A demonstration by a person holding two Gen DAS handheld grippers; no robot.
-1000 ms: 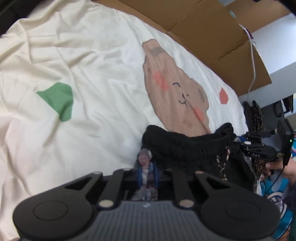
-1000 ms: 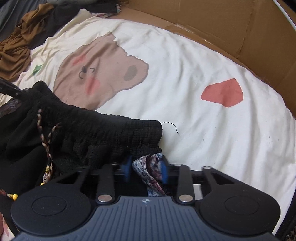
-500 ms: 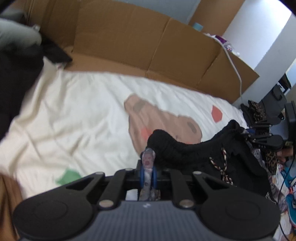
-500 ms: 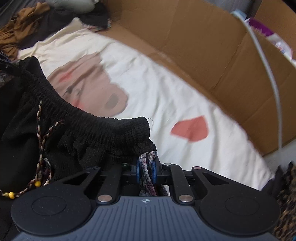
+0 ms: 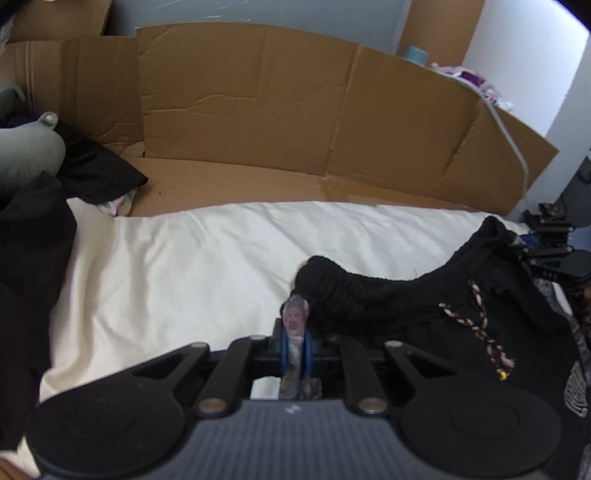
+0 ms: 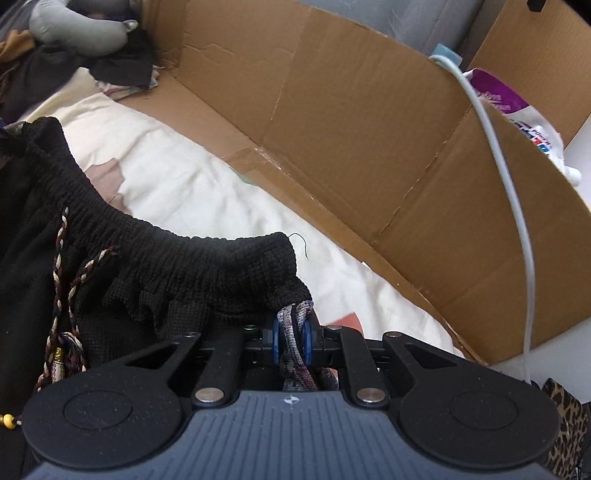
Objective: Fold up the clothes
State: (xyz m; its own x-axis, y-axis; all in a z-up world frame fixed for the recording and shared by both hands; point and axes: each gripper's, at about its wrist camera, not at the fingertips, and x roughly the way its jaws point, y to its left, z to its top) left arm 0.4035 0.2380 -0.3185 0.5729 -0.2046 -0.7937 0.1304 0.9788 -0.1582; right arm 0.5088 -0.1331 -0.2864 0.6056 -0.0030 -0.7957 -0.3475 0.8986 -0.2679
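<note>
Black garment (image 5: 388, 295) with a gathered elastic waistband (image 6: 177, 254), held up between two grippers above a cream bed sheet (image 5: 177, 266). Left hand-held gripper (image 5: 294, 345): blue pads pressed together, pinching a patterned edge of fabric at one end of the waistband. Right hand-held gripper (image 6: 291, 341): likewise pressed together on a patterned strip of the garment at the other end of the waistband; it also shows in the left wrist view at the far right edge. Waistband sags slightly between the two holds. A braided drawstring (image 6: 62, 258) hangs down the front, ending in a yellow bead (image 6: 7, 420). Rest of the garment drapes below, out of view. Brown cardboard wall (image 5: 258, 110) stands behind the bed; a white cable (image 6: 509, 192) runs over its top edge. Dark clothes pile (image 5: 85, 166) and a grey stuffed shape (image 6: 77, 26) lie at the sheet's far left corner. Sheet shows part of a brown print (image 6: 107, 177).
</note>
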